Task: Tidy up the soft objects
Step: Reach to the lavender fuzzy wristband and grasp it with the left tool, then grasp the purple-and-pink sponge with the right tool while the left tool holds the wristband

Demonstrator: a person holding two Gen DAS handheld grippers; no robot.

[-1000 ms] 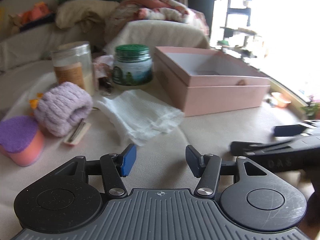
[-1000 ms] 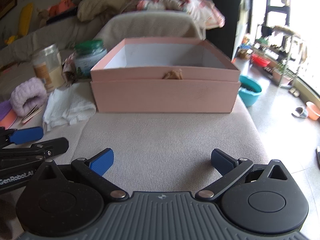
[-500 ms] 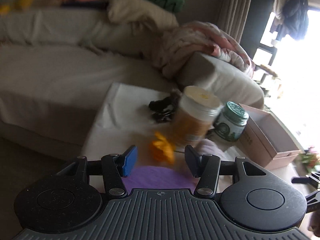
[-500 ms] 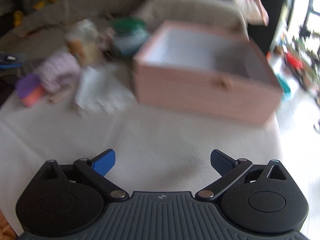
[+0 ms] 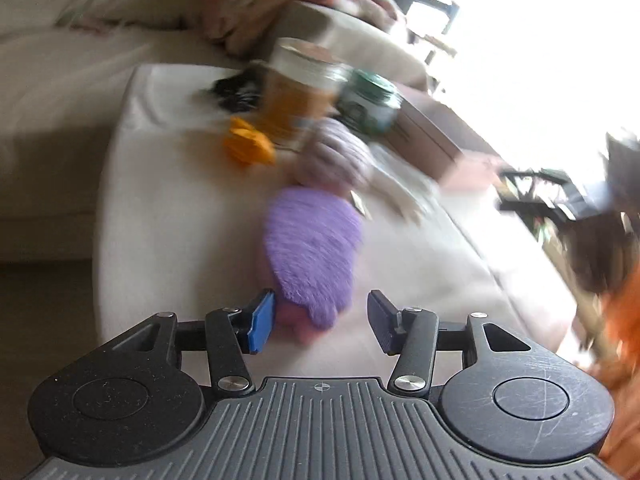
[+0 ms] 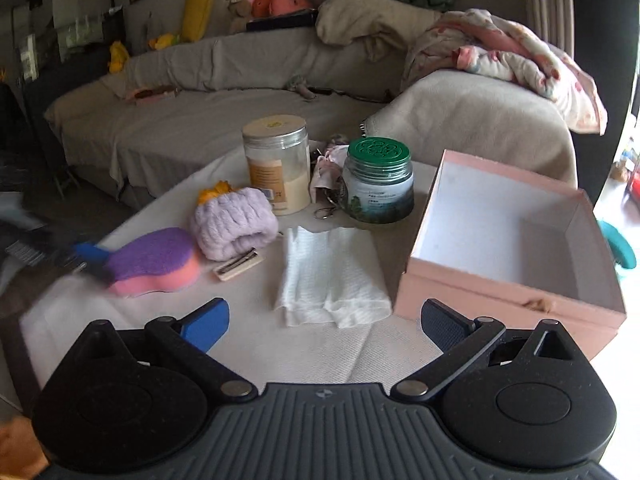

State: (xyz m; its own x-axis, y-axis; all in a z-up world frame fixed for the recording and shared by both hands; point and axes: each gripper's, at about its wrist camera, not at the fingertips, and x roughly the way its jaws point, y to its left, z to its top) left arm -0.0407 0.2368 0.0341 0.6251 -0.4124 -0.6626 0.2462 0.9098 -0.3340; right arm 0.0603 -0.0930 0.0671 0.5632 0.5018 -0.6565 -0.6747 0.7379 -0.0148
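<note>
The left gripper [image 5: 318, 316] is closing its spread jaws around the near end of the light, squashy purple-and-pink sponge [image 5: 314, 248], which is likely giving under a mid-body pinch.

Two jars [image 6: 280, 168] beside keys [image 6: 326, 210], hair clip [image 6: 239, 267]

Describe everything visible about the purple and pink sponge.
The purple and pink sponge has a fuzzy purple top layer over a thicker pink foam base, with a rounded, lobed outline. It lies flat, purple side up, on the cloth-covered table, just beside the lilac knitted roll. The left gripper straddles its near end, jaws closing, pads not yet pressing on it.
</note>
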